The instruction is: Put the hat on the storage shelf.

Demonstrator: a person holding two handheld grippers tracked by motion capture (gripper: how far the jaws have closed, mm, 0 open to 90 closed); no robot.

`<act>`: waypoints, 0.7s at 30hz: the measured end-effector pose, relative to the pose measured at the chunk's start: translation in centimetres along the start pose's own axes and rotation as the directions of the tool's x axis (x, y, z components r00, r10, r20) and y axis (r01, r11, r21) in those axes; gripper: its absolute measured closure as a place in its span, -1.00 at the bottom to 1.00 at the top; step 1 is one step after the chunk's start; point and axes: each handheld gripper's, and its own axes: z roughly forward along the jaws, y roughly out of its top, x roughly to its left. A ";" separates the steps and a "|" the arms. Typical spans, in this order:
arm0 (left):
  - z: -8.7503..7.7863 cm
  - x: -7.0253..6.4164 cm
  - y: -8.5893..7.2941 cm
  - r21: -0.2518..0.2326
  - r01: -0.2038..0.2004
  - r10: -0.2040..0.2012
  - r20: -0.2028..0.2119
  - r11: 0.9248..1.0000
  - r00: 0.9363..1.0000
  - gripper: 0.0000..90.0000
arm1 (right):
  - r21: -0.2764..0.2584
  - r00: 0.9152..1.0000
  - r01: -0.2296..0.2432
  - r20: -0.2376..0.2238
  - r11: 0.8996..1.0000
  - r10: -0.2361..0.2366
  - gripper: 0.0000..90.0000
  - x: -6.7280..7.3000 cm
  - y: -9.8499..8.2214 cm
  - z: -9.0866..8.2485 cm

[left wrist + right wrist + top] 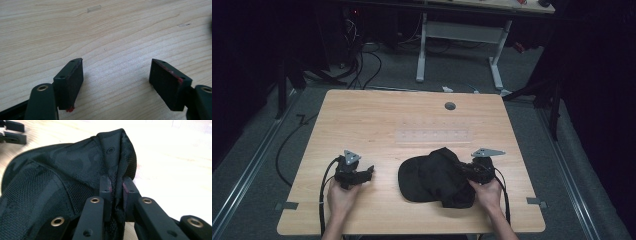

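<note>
A dark room with grey carpet, floor cables and a white-legged desk (459, 35) at the back surrounds the pale wood-grain bench (382, 120), which has rounded corners and a small grey round cap (450, 106) near its far edge. On its near right part lies a black cap (432, 177) of mesh and camouflage-patterned cloth, soft and crumpled. The right hand-held gripper (116, 187) pinches a fold of its fabric between narrow jaws, while the left hand-held gripper (116, 75) rests wide over bare wood, well apart.

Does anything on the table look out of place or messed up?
Only the black cap: its mesh crown is crumpled into a raised fold, pinched in the right gripper. The left gripper is open over bare wood.
</note>
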 end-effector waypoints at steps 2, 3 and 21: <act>0.0 0.0 0.0 0.000 0.001 -0.001 0.000 1.000 1.000 -0.40 | -0.009 1.000 0.004 -0.008 1.000 -0.004 0.82 0.1 0.2 -0.4; 0.0 0.0 0.0 0.001 0.000 0.000 0.001 1.000 1.000 -0.41 | -0.012 1.000 0.008 -0.007 1.000 -0.008 0.82 0.1 0.3 -0.6; 0.0 -0.1 -0.1 0.023 -0.014 0.013 0.018 1.000 1.000 -0.50 | -0.085 0.992 0.116 -0.044 0.990 -0.120 0.83 1.4 2.8 -3.2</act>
